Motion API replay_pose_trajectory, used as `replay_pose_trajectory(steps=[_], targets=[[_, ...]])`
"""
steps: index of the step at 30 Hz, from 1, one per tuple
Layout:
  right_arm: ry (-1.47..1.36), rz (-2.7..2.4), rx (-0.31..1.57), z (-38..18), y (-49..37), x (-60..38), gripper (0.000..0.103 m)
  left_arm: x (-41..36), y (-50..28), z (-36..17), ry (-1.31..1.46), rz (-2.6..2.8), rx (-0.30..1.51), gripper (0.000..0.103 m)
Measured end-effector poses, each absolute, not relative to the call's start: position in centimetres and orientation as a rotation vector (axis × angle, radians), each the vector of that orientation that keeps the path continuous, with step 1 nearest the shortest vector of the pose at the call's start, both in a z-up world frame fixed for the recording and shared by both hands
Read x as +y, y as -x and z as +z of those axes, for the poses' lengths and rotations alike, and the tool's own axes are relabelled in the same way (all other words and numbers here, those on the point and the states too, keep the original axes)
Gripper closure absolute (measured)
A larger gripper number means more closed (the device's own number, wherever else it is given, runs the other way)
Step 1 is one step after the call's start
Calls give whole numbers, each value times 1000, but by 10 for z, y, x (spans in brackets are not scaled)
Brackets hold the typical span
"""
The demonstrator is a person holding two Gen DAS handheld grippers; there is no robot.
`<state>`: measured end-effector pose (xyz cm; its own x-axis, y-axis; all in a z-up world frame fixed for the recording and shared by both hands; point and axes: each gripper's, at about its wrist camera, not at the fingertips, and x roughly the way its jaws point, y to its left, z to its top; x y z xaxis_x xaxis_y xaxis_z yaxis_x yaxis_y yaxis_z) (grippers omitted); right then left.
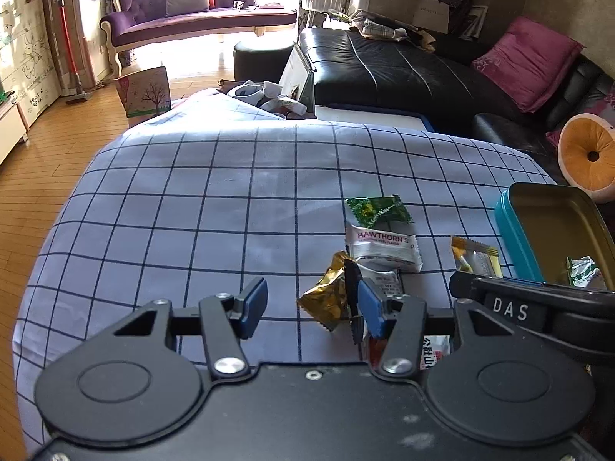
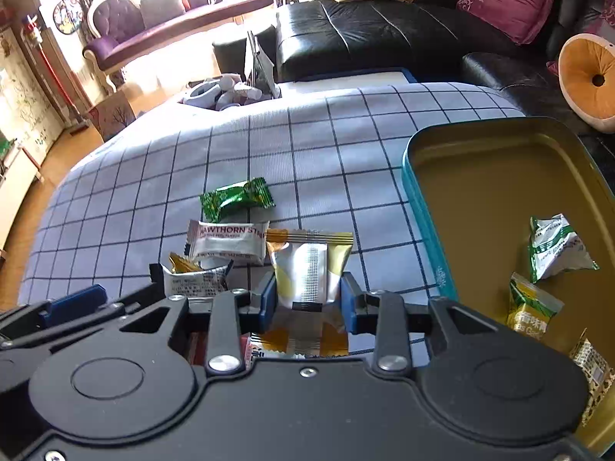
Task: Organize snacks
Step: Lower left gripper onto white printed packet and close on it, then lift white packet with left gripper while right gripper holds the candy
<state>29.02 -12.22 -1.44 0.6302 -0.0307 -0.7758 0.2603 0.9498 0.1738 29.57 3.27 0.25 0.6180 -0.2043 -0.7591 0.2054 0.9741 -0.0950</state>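
Several snack packets lie on the checked tablecloth (image 1: 192,199). My right gripper (image 2: 308,299) is shut on a yellow and silver packet (image 2: 307,265), its blue pads pressing both sides. My left gripper (image 1: 313,305) is open, with a gold packet (image 1: 326,296) lying between its pads, nearer the right one. A green packet (image 1: 378,209) (image 2: 236,198) and a white Hawthorn strip packet (image 1: 380,246) (image 2: 226,240) lie just beyond. A teal tin (image 2: 430,230) (image 1: 511,230) with a gold inside stands at the right and holds several packets (image 2: 553,246).
A black leather sofa (image 1: 403,73) with a pink cushion (image 1: 530,61) runs behind the table. An orange round cushion (image 1: 588,157) sits at the far right. A pile of small items (image 1: 265,96) lies at the table's far edge. Wood floor is on the left.
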Motion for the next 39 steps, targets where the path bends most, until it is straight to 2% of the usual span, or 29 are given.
replay_pose_trajectory(steps=[11,30,39], targets=[[-285,-136,764,-6,-272,-133,60,17,-302,2,78,-227,863,50],[-342,-158,770,-15,-263,-161,60,-13,-317,-13,56,-181,910,49],[-330,-155,777,-18,-261,-159,60,-23,-318,-18,-9,-131,923,44]])
